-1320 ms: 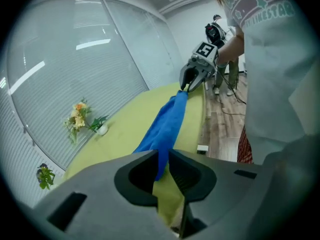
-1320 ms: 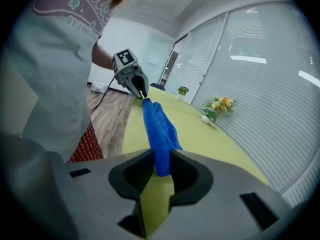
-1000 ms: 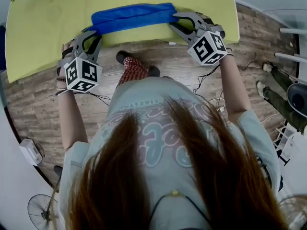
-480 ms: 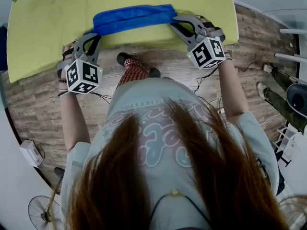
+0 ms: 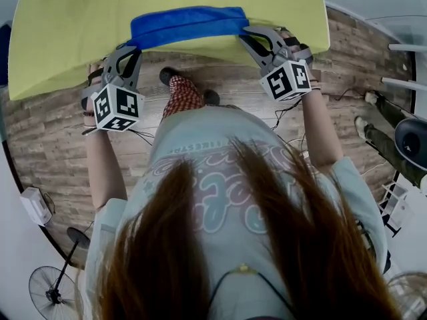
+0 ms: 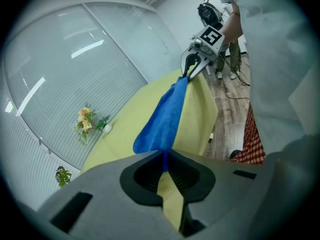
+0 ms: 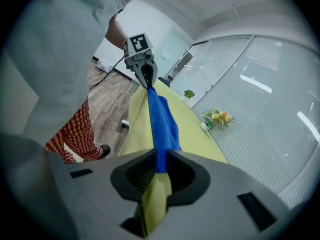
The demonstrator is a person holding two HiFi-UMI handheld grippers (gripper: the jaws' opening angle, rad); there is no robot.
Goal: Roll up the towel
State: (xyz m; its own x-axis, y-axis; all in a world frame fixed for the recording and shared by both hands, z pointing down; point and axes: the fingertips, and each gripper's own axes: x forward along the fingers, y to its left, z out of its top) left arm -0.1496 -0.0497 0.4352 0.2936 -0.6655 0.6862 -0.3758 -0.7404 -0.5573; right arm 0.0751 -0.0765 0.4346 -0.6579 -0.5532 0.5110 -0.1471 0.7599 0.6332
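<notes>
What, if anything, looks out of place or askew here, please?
Both tools seem to have caught the yellow tablecloth along with the blue towel: yellow fabric sits beneath the blue edge between the jaws of the left tool and the right tool, which have just been closing on them. Nothing else stands out.

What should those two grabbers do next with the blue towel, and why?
Probably carry the gripped edge up and over, both ends together, to roll it. The left gripper and right gripper have just been closing, each with one end of the towel between its jaws, and the towel lies as a flat band along the near edge of the table.
</notes>
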